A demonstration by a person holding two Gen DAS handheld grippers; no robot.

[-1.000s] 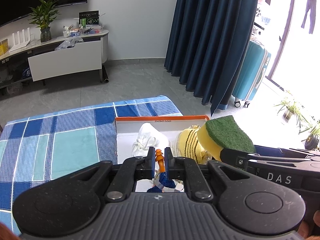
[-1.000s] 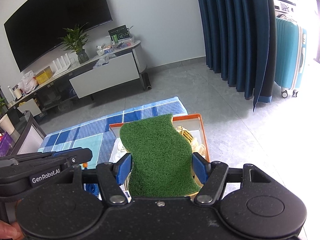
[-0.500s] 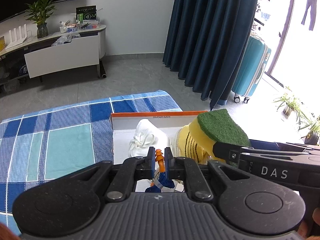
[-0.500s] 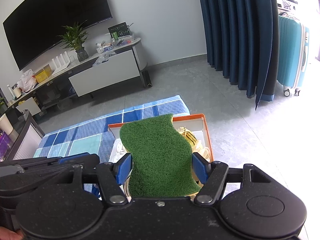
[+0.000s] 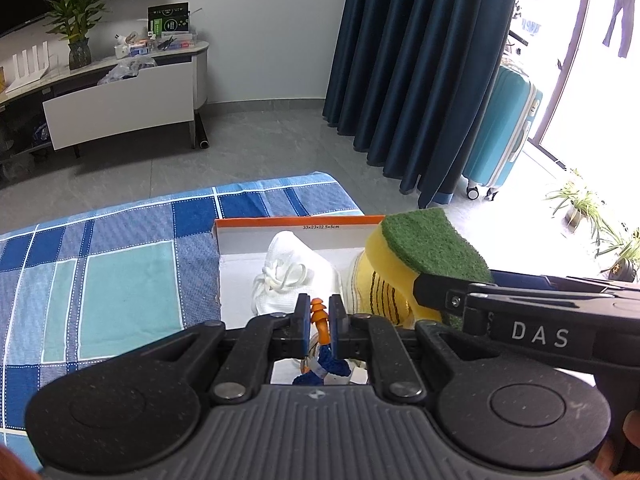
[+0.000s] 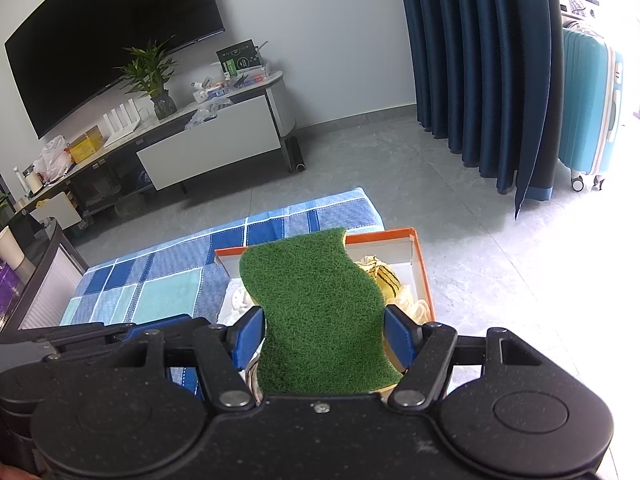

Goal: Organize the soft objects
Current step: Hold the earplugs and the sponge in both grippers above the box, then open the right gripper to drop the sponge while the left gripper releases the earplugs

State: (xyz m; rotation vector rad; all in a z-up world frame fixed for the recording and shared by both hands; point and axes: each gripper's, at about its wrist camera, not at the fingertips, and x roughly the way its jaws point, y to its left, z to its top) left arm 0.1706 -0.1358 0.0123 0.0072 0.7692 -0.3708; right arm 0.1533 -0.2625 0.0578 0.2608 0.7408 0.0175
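A yellow sponge with green scouring top sits clamped in the right gripper above the orange-rimmed white cardboard box on the checked worktop. The left gripper pinches an orange ribbed earplug. The step is probably depositing; next, lower both and release.

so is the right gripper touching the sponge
Touching. In the right wrist view the right gripper has its blue pads pressed against both sides of the sponge, squeezing its waist; no gap shows on either side.
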